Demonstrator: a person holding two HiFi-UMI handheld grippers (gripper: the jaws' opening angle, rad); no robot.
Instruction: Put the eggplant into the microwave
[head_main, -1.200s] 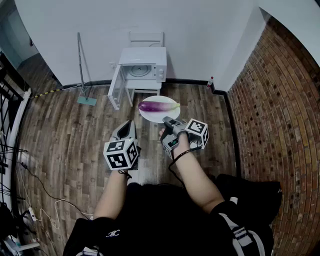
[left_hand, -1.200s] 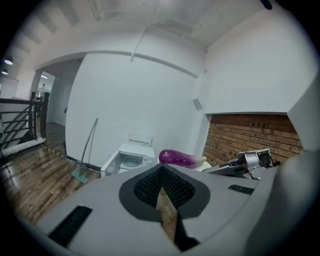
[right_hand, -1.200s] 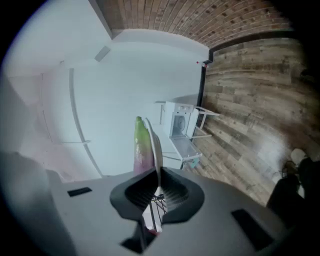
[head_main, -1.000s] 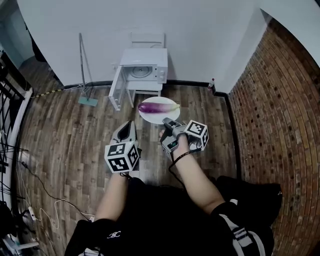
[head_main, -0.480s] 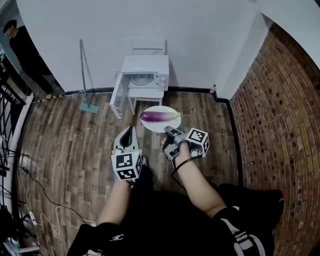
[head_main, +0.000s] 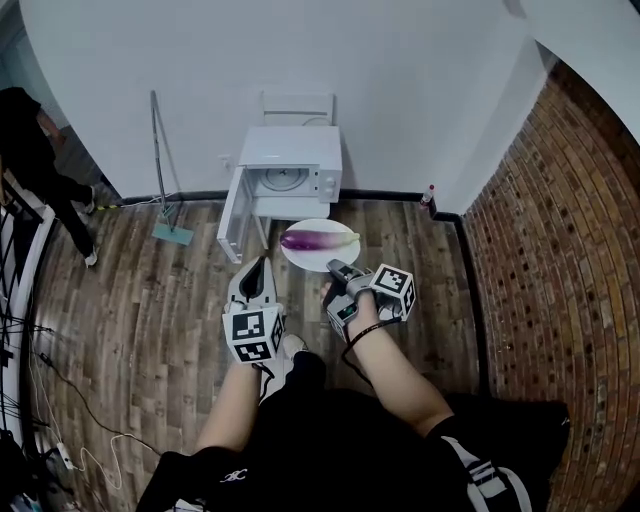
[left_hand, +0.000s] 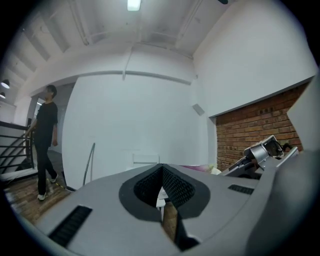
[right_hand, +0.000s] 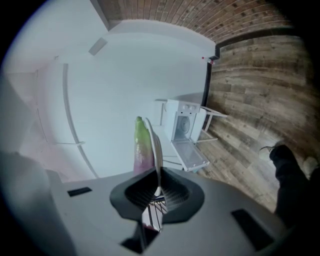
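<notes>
Wood-plank floor (head_main: 140, 300) runs to a white wall (head_main: 300, 50); a brick wall (head_main: 570, 230) stands right of the single microwave (head_main: 290, 160). The one eggplant (head_main: 312, 239) lies on the one white plate (head_main: 320, 262), held up just in front of the microwave, beside its open door (head_main: 232, 215). Of two grippers, the right gripper (head_main: 335, 266) has its fingers clenched on the plate's near rim, which only the right gripper view shows edge-on. The left gripper (head_main: 263, 262), in front of the door, has its fingers pressed together on nothing. The left gripper view shows a bystander (left_hand: 46, 140) full-length, left of the microwave.
</notes>
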